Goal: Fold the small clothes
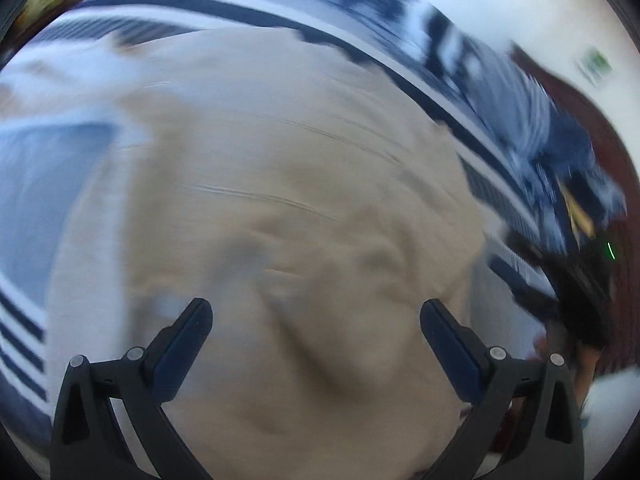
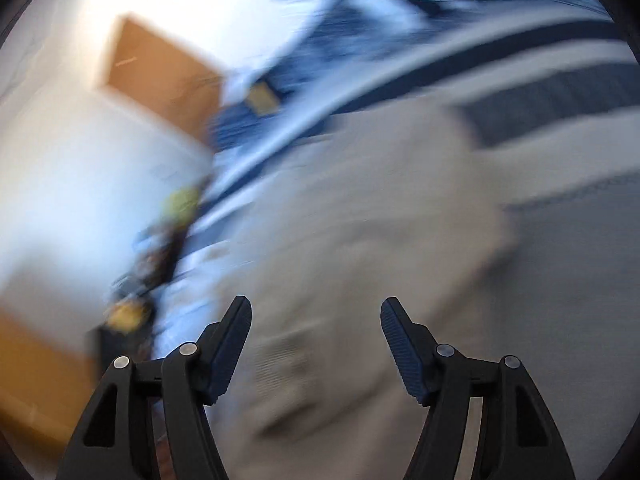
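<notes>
Beige cloth garment (image 1: 280, 208) lies rumpled on the blue-and-white striped bedcover (image 1: 460, 92); left gripper (image 1: 316, 312) and right gripper (image 2: 316, 312) both gape wide, holding nothing.

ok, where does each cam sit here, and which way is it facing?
Left wrist: on the left gripper, angled down at the beige garment on the striped bedcover; both its fingers show, open.
Right wrist: on the right gripper, angled down across the garment's edge toward a brown board; both fingers show, open.
Shared: garment and bedcover; both blurred.
</notes>
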`<state>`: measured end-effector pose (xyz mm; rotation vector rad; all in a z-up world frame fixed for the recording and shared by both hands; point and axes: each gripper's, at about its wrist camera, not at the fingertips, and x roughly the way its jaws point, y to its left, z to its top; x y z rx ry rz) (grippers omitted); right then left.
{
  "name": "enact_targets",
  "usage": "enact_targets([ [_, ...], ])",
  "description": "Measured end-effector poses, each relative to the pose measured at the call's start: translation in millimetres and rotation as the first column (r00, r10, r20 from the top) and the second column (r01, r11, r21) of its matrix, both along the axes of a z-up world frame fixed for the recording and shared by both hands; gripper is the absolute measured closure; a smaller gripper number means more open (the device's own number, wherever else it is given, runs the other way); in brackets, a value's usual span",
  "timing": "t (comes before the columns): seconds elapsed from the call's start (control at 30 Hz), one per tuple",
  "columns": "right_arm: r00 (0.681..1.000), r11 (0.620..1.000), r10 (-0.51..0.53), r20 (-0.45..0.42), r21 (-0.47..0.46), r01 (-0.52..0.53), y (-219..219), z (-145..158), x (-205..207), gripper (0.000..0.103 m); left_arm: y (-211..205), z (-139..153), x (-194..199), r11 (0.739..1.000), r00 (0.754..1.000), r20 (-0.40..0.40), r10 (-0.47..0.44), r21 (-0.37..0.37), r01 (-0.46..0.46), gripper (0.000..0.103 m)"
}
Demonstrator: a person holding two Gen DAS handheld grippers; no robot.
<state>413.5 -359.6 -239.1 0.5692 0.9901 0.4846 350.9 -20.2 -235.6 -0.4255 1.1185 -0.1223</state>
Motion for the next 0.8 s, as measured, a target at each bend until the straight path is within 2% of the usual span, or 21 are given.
enact_targets([
  [0.07, 0.992, 0.996, -0.092, -0.081, -0.024, 0.09, -21, -20, 9, 0.032, -37, -2, 2, 0.992, 0.997, 0.008, -0.071, 0.102, 0.07, 0.0],
  [0.1, 0.986, 0.993, -0.117, -0.114, -0.004, 0.118, -30, -30, 12, 0.034, -56, -6, 4, 0.982, 0.994, 0.001, -0.108, 0.158, 0.106, 0.0],
  [0.17, 0.978, 0.989, -0.136, -0.156, 0.033, 0.143, -38, -41, 21, 0.04, -83, -21, 7, 0.964, 0.987, -0.022, -0.16, 0.212, 0.161, 0.002],
  [0.27, 0.971, 0.983, -0.159, -0.18, 0.059, 0.172, -56, -51, 35, 0.05, -88, -35, 12, 0.947, 0.99, -0.079, -0.115, 0.292, 0.133, 0.041],
  [0.3, 0.97, 0.981, -0.163, -0.182, 0.075, 0.179, -58, -53, 40, 0.059, -83, -34, 12, 0.949, 0.992, -0.079, -0.1, 0.292, 0.119, 0.053],
  [0.33, 0.97, 0.98, -0.158, -0.182, 0.094, 0.177, -57, -54, 41, 0.064, -75, -32, 11, 0.957, 0.994, -0.07, -0.083, 0.271, 0.099, 0.058],
  [0.37, 0.971, 0.978, -0.15, -0.186, 0.117, 0.173, -59, -56, 45, 0.064, -62, -27, 8, 0.969, 0.996, -0.055, -0.064, 0.237, 0.075, 0.071],
  [0.4, 0.971, 0.976, -0.143, -0.192, 0.134, 0.17, -59, -57, 48, 0.068, -51, -24, 5, 0.973, 0.998, -0.048, -0.048, 0.223, 0.058, 0.087],
  [0.43, 0.97, 0.974, -0.143, -0.198, 0.144, 0.173, -58, -59, 50, 0.079, -39, -19, 0, 0.977, 0.999, -0.045, -0.027, 0.211, 0.036, 0.092],
  [0.5, 0.964, 0.968, -0.152, -0.218, 0.166, 0.19, -49, -59, 55, 0.087, -14, -8, -16, 0.989, 1.0, -0.018, 0.022, 0.147, -0.019, 0.093],
  [0.57, 0.966, 0.954, -0.15, -0.21, 0.226, 0.197, -49, -51, 53, 0.09, 16, 7, -44, 0.993, 0.994, 0.027, 0.108, 0.04, -0.109, 0.094],
  [0.67, 0.975, 0.944, -0.149, -0.164, 0.271, 0.19, -44, -35, 48, 0.097, 44, 35, -93, 0.975, 0.967, 0.148, 0.208, -0.109, -0.193, 0.094],
  [0.7, 0.98, 0.936, -0.137, -0.143, 0.306, 0.176, -41, -30, 45, 0.097, 52, 43, -110, 0.968, 0.954, 0.186, 0.235, -0.133, -0.213, 0.094],
  [0.73, 0.984, 0.931, -0.127, -0.128, 0.326, 0.163, -37, -27, 42, 0.097, 55, 45, -118, 0.968, 0.951, 0.196, 0.239, -0.125, -0.218, 0.094],
  [0.8, 0.989, 0.923, -0.103, -0.106, 0.36, 0.135, -29, -25, 36, 0.096, 59, 29, -126, 0.972, 0.962, 0.147, 0.231, -0.076, -0.221, 0.093],
])
